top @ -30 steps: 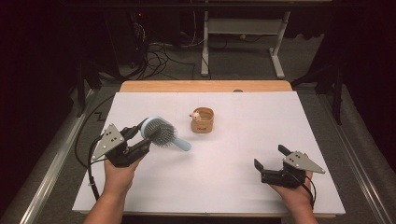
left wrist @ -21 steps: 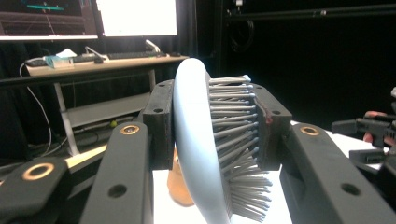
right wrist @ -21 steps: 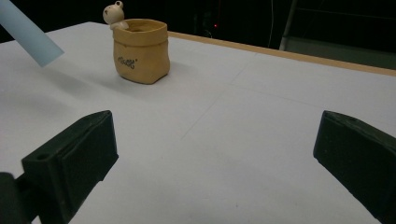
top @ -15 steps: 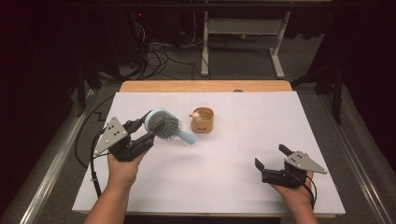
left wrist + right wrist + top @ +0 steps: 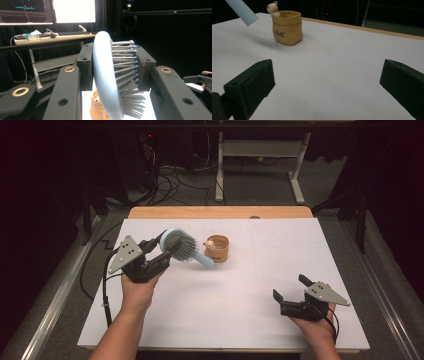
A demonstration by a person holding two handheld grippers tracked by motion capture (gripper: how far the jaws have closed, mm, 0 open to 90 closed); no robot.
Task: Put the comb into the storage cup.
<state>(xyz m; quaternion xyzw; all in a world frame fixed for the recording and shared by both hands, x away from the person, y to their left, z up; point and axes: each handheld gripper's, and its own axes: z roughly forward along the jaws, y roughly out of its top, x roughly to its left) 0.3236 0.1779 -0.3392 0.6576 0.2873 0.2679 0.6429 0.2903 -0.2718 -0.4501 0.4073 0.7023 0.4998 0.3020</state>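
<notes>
Left gripper [image 5: 167, 251] clamps the round pale-blue plastic hairbrush [image 5: 180, 246] by its head, handle angled toward the tan sack-shaped ceramic pot [image 5: 218, 249], probably to drop it in. Right gripper [image 5: 290, 292] sits wide open, well clear of the pot.

Hairbrush [image 5: 106, 75]: smooth pale-blue plastic, slight sheen; stiff grey bristles, plastic by the look.
Sack-shaped pot [image 5: 287, 27]: tan, matt, ceramic-looking, faintly textured.
Surface [image 5: 240, 295]: matt white sheet, paper-like; far edge bare light wood.
Left gripper [image 5: 112, 65] fingers [image 5: 85, 65]: matt black plastic, brass-coloured metal inserts.
</notes>
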